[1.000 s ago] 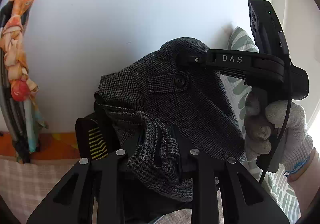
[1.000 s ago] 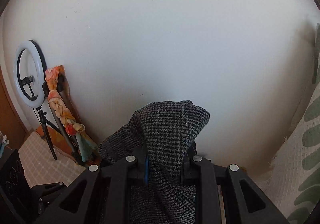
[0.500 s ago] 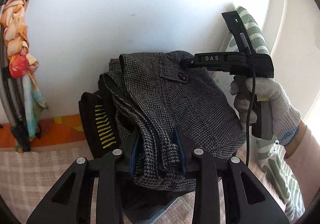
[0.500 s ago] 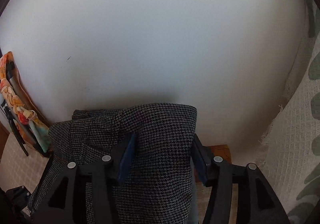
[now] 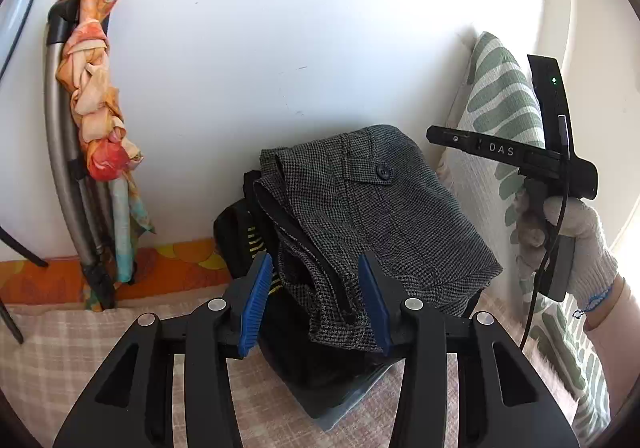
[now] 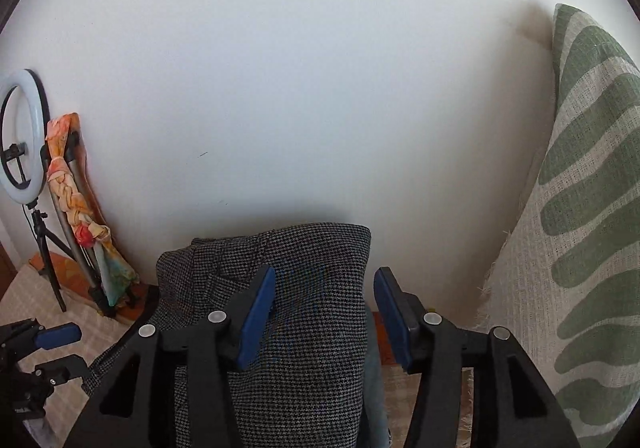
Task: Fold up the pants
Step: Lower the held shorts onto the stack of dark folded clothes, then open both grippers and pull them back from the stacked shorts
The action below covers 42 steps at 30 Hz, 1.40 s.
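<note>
The grey houndstooth pants (image 5: pixel 380 216) lie folded on top of a pile of dark clothes (image 5: pixel 320 360) against the white wall. My left gripper (image 5: pixel 316 302) is open, its blue pads on either side of the pants' near edge without pinching it. My right gripper (image 6: pixel 326 314) is open too, with the folded pants (image 6: pixel 304 328) lying between and under its fingers. The right gripper also shows in the left wrist view (image 5: pixel 452 138), held by a gloved hand beside the pile.
A green-leaf patterned cushion (image 6: pixel 580 248) leans at the right. A folded frame wrapped in an orange scarf (image 5: pixel 92 120) and a ring light on a tripod (image 6: pixel 22 152) stand at the left wall. The checked bedcover (image 5: pixel 60 360) spreads below.
Both grippers opened and let go of the pants, which came down onto the pile. The left gripper backed off a little and the right gripper moved off to the right.
</note>
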{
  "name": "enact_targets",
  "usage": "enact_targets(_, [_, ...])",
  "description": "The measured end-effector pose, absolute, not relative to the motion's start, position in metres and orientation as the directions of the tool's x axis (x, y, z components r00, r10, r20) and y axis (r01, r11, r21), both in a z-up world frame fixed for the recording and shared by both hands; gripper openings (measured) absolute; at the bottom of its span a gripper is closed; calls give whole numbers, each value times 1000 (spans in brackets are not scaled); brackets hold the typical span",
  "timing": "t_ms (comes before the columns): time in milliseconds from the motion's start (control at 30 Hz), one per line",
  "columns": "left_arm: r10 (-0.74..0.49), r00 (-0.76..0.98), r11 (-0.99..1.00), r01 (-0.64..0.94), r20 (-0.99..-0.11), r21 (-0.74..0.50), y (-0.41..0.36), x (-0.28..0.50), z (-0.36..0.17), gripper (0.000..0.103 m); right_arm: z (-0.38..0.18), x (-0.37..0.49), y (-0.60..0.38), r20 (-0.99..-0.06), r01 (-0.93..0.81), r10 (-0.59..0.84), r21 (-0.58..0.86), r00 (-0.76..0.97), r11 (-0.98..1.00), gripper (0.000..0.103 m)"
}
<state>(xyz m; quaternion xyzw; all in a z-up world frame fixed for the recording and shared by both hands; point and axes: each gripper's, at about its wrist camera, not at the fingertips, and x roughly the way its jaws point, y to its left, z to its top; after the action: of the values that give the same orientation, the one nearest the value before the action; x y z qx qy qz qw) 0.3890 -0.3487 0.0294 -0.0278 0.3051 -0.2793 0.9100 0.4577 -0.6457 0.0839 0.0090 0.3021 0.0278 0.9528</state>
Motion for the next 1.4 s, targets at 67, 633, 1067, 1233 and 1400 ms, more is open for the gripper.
enact_targets(67, [-540, 648, 834, 497, -538, -239, -344, 385, 33, 43, 82, 465, -638, -586, -64, 54, 3, 809, 998, 50])
enact_targets(633, [-544, 615, 818, 540, -570, -198, -340, 366, 34, 43, 6, 544, -649, -746, 56, -7, 41, 666, 998, 52])
enact_targets(1067, [-490, 641, 846, 513, -590, -145, -322, 327, 64, 58, 74, 453, -632, -676, 64, -23, 35, 737, 997, 60])
enact_targets(1233, [-497, 637, 840, 522, -590, -145, -309, 303, 78, 59, 90, 402, -616, -653, 62, -14, 50, 757, 997, 71])
enact_targets(1400, [-486, 648, 850, 507, -586, -143, -291, 280, 87, 63, 99, 344, -604, -636, 94, -48, 38, 770, 995, 82])
